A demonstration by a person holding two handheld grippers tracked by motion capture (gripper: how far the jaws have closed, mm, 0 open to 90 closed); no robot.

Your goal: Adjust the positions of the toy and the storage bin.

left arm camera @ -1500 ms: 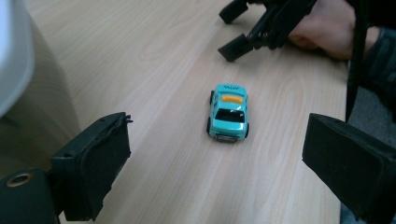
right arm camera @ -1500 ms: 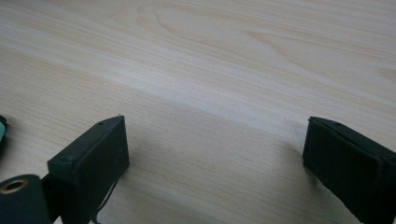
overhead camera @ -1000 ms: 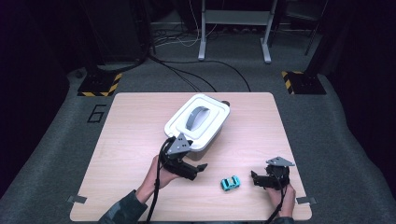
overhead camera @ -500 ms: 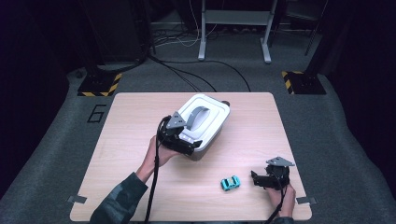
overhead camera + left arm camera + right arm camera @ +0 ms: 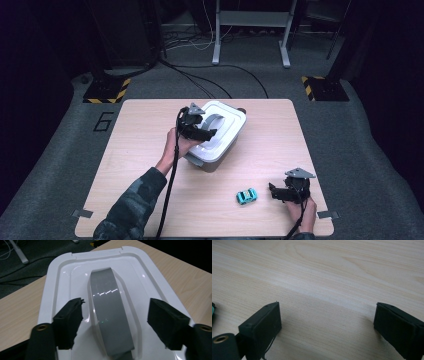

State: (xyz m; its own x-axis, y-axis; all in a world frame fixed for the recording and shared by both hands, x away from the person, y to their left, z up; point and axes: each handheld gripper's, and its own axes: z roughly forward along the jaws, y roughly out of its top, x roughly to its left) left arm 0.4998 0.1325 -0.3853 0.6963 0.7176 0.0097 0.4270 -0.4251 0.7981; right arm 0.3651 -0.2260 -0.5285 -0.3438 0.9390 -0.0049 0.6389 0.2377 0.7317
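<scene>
A white lidded box (image 5: 231,131) stands at the middle back of the wooden table (image 5: 130,165). Its lid (image 5: 65,275) carries a grey arched handle (image 5: 107,297). My left gripper (image 5: 206,133) hovers over the lid, one jaw on each side of the handle. The jaws have just been closing, and gaps still separate both pads from the handle, so the left gripper (image 5: 116,312) is open. A small teal toy car (image 5: 246,196) sits near the front right. My right gripper (image 5: 276,191) rests just right of the car, open, with bare wood between its jaws (image 5: 327,320).
Grey carpet surrounds the table, with cables, a metal stand (image 5: 250,30) and yellow-black striped feet (image 5: 105,92) beyond the far edge. The person's left sleeve (image 5: 135,200) crosses the front left of the table. A sliver of the car (image 5: 213,308) shows in the right gripper view.
The left hand moved from the table's front middle away from the person, onto the box lid, and its jaws narrowed around the handle. The right gripper and car stayed put.
</scene>
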